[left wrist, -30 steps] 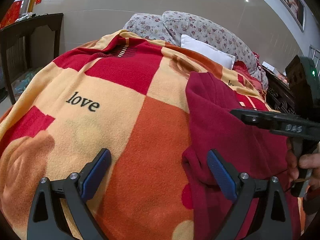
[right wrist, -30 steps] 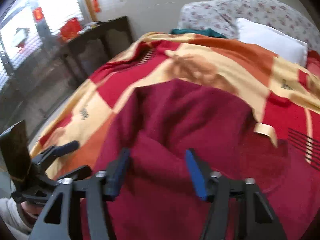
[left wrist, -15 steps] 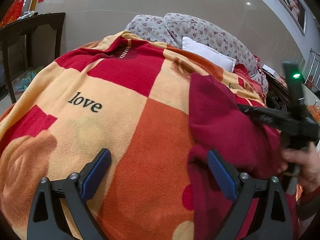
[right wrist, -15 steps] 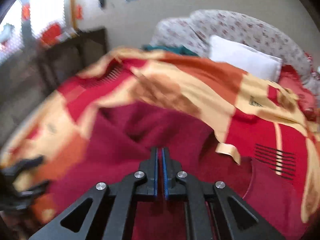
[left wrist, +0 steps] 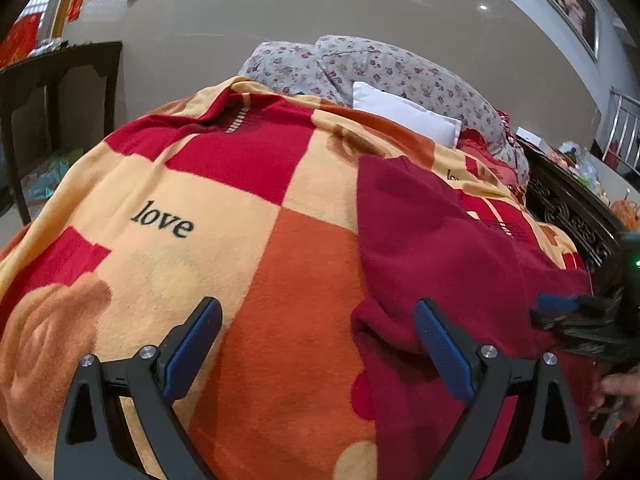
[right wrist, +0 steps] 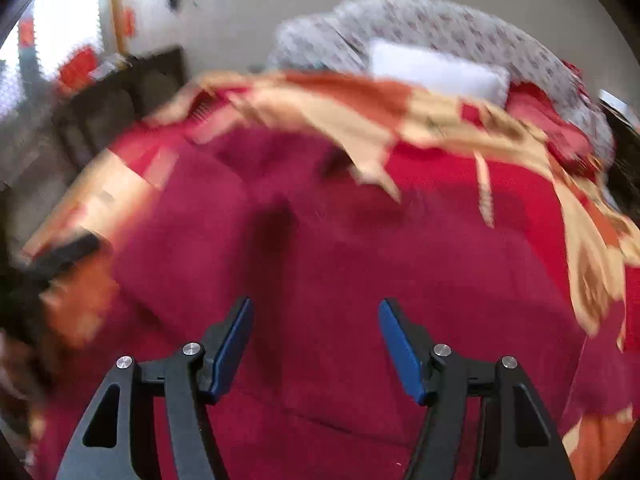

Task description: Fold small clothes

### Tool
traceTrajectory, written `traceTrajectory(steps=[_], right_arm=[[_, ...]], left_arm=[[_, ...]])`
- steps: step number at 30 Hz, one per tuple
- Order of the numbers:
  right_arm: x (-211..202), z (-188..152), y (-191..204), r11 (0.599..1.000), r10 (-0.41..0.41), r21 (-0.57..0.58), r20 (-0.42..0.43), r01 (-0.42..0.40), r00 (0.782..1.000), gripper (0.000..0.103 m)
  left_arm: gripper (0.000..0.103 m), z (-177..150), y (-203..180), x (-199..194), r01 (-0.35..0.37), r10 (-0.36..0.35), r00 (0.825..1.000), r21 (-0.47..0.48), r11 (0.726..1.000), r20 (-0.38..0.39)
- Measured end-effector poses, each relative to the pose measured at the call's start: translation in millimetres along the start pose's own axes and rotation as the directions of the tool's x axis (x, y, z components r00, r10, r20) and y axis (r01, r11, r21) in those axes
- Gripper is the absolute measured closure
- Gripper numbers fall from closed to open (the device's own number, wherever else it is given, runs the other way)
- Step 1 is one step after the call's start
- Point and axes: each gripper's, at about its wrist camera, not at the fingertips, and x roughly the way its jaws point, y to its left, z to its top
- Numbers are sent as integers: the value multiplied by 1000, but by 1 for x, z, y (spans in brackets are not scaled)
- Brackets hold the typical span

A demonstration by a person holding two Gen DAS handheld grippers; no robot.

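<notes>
A dark red fleece garment lies on a checked red, orange and cream blanket on a bed. My left gripper is open and empty, with its right finger over the garment's left edge and its left finger over the blanket. My right gripper is open above the garment, in a blurred view. It also shows at the right edge of the left wrist view.
A white pillow and a flowered quilt lie at the head of the bed. A dark wooden table stands to the left. A carved dark bed frame runs along the right side.
My right gripper was open, shut over the garment half a second ago, and is open again now, moving fast. The garment has settled flatter. My left gripper has hardly moved.
</notes>
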Motion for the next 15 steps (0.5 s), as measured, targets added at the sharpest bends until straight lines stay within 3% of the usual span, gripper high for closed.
traceTrajectory(steps=[2, 6, 7, 10, 12, 13, 14, 15], right_arm=[[10, -9, -6, 1000, -27, 7, -8, 27, 1000, 42], [-43, -15, -36, 991, 5, 130, 83, -16, 997, 40], [-52, -17, -44, 989, -10, 147, 103, -6, 995, 38], [-74, -22, -85, 960, -175, 238, 100, 147, 980, 32], [-68, -21, -102, 941, -206, 287, 69, 179, 976, 32], [-58, -21, -110, 939, -176, 311, 57, 150, 983, 33], [-50, -21, -114, 940, -154, 316, 51, 131, 987, 48], [-44, -21, -114, 943, -147, 309, 47, 126, 988, 72]], left_arm=[[7, 0, -3, -1, 0, 0, 1000, 12, 1000, -1], [7, 12, -16, -7, -27, 28, 999, 37, 999, -17], [7, 16, -23, -11, -14, 14, 1000, 40, 999, -4], [6, 23, -44, -11, -32, 30, 999, 78, 996, 23], [6, 23, -62, 1, -54, 57, 998, 126, 991, -18], [6, 23, -68, 5, -48, 53, 998, 137, 989, -34], [6, 22, -72, 8, -40, 46, 998, 139, 989, -41], [6, 22, -75, 11, -36, 43, 998, 143, 989, -43]])
